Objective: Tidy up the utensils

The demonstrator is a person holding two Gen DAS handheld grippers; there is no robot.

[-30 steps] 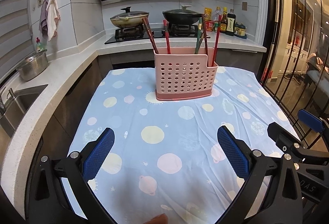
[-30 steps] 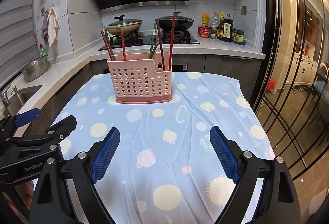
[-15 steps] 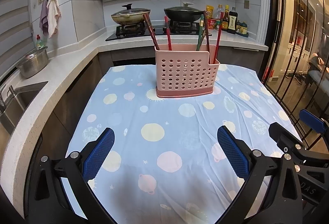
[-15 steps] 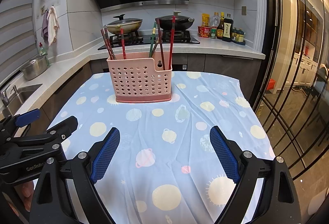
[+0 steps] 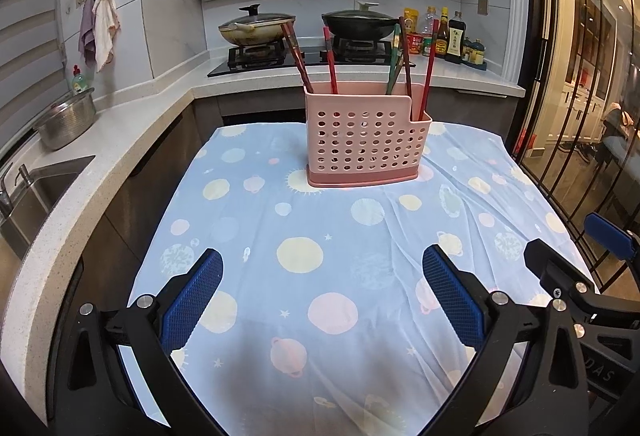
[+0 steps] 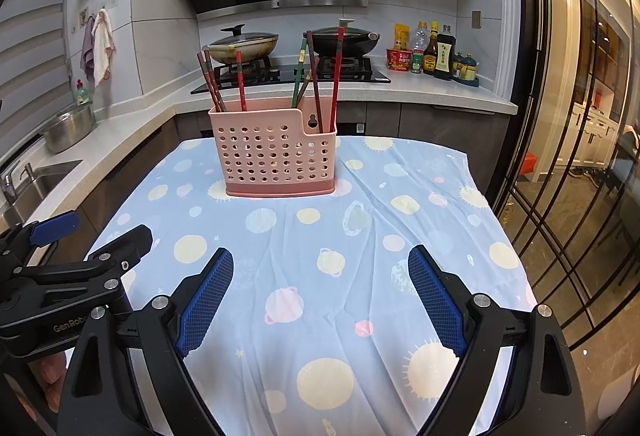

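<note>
A pink perforated utensil holder [image 5: 366, 140] stands upright at the far middle of the table; it also shows in the right wrist view [image 6: 276, 154]. Several red, brown and green chopsticks [image 5: 331, 58] [image 6: 338, 76] stand in it, leaning apart. My left gripper [image 5: 322, 272] is open and empty above the near part of the cloth. My right gripper [image 6: 320, 272] is open and empty too, well short of the holder. Each gripper shows at the edge of the other's view: the right one [image 5: 592, 248], the left one [image 6: 86, 240].
The table wears a light blue cloth with planet prints [image 5: 304, 212]. Behind it, a counter holds a stove with two lidded pans [image 5: 256, 26], sauce bottles [image 5: 448, 40], a steel bowl [image 5: 66, 120] and a sink [image 5: 36, 188]. A glass door [image 6: 580, 156] is on the right.
Both grippers have drawn back and risen slightly, so the holder looks a little farther and higher in view. Both stay open and empty. The chopsticks have not moved.
</note>
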